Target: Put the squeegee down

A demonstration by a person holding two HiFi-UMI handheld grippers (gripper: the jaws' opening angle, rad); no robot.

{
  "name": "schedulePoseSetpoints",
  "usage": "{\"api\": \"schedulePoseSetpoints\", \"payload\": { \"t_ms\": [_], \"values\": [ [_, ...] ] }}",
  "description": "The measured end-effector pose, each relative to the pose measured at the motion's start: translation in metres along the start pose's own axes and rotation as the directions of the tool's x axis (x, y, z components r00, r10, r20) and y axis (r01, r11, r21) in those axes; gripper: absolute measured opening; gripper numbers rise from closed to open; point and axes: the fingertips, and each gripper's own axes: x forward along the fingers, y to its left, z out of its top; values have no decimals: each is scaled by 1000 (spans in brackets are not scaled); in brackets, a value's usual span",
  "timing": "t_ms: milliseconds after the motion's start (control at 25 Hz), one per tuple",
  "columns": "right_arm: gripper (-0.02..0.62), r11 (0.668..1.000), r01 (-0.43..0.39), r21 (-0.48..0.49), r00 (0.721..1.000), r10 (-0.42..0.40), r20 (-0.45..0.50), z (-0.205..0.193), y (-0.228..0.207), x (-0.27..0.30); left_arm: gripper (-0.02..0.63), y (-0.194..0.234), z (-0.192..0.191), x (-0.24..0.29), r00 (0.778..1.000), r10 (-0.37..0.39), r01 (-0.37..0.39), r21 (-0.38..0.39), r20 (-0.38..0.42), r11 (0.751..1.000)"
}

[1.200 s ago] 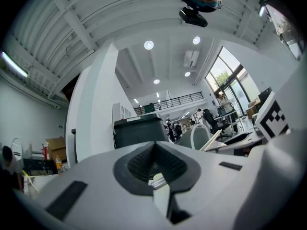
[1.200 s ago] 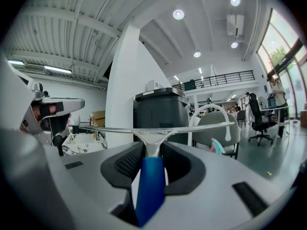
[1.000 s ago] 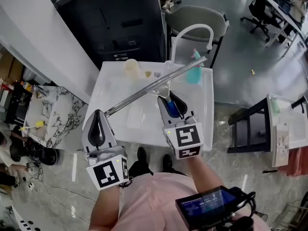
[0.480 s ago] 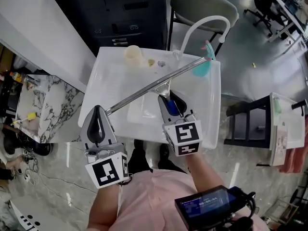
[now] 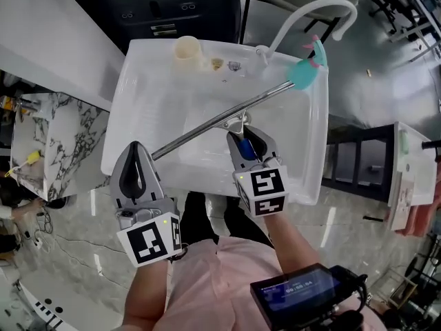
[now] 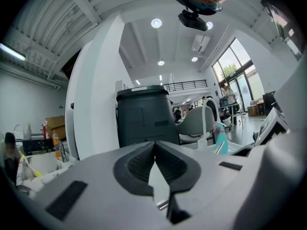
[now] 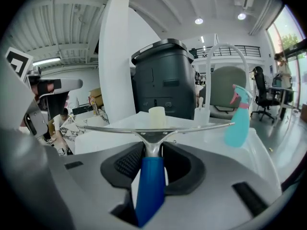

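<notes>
- Your right gripper (image 5: 244,142) has its jaws pinching the squeegee (image 5: 207,126) by the blue handle, so the blade spans above the sink (image 5: 138,74), free to land.
- Your left gripper (image 5: 135,158) is empty, jaws pressed together, parked clear of the blade.

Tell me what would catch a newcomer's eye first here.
The long metal squeegee stands out, slanting across the white sink, its blue handle clamped in the right gripper. Next comes the teal spray bottle at the sink's far right corner, by the curved white faucet. The left gripper hangs shut and empty over the sink's near left edge.
</notes>
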Motion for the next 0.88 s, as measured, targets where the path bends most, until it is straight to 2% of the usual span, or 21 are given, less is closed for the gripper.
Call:
{"api": "schedulePoseSetpoints", "payload": {
  "t_ms": [320, 880],
  "values": [
    [124, 998, -24, 51, 992, 30, -119, -45, 0, 30, 9, -4, -31, 25, 998, -25, 24, -14, -65, 1000],
    [126, 992, -15, 122, 954, 51, -297, -103, -14, 65, 9, -6, -76, 62, 987, -62, 51, -73, -150, 996]
  ]
}}
